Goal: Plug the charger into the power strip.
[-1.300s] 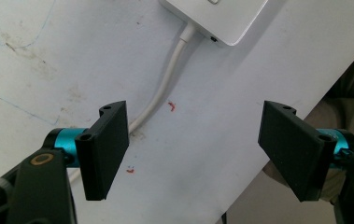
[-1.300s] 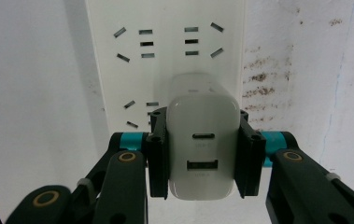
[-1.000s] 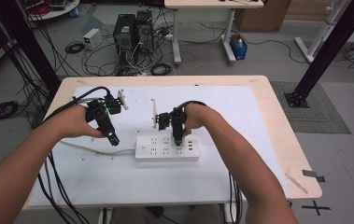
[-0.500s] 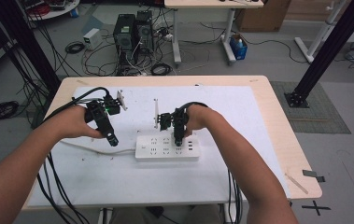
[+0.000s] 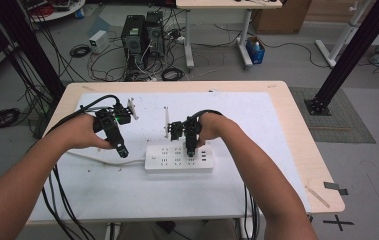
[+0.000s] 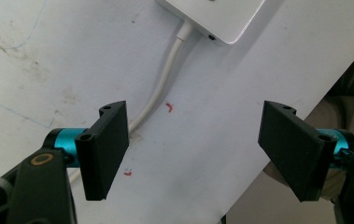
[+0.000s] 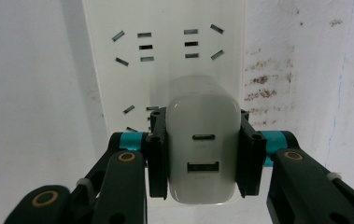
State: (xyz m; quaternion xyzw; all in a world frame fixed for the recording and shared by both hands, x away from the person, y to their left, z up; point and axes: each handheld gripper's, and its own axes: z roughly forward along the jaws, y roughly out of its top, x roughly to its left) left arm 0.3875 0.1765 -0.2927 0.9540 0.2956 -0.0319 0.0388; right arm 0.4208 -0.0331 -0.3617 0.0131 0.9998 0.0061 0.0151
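Right gripper (image 7: 201,161) fingers (image 7: 157,154) clamp a white charger (image 7: 202,154) by its two sides, pads pressed flat on it (two USB ports face the camera). Charger sits over the power strip (image 5: 177,161), at the strip's right part in the high view; whether its prongs are in a socket I cannot tell. Strip lies on the white tabletop (image 5: 257,130) near the middle, and its cord (image 6: 165,79) runs off the left end. Left gripper (image 6: 193,144) hovers just left of the strip, fingers (image 6: 104,149) spread wide and holding nothing, with the cord passing under the gap. Right gripper (image 5: 191,145) points down on the strip; left gripper (image 5: 119,147) is tilted.
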